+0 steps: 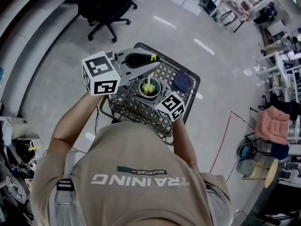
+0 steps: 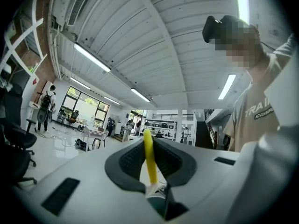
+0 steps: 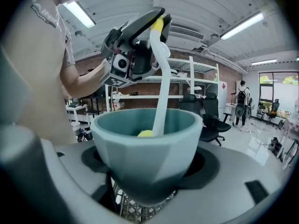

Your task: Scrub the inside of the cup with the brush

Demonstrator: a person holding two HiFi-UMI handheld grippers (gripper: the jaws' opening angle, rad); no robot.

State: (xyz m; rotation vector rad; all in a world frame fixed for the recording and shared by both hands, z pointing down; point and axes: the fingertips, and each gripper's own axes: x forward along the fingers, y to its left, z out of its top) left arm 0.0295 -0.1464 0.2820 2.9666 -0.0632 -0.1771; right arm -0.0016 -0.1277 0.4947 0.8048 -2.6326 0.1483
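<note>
A teal cup point(image 3: 147, 146) sits upright between the jaws of my right gripper point(image 3: 148, 164), which is shut on it. In the head view the cup point(image 1: 149, 86) is above a wire mesh basket point(image 1: 131, 105). A brush with a white, curved handle point(image 3: 161, 78) and a yellow head point(image 3: 145, 133) reaches down into the cup. My left gripper point(image 2: 148, 166) is shut on the brush's yellow handle end point(image 2: 149, 160). It hovers above and behind the cup point(image 1: 153, 60). The cup's bottom is hidden by its wall.
The wire basket stands on a pale shiny floor, with a dark blue object point(image 1: 182, 81) at its right side. Black office chairs point(image 1: 106, 8) stand further off. Shelves and desks point(image 1: 282, 65) line the right. The person's torso fills the lower head view.
</note>
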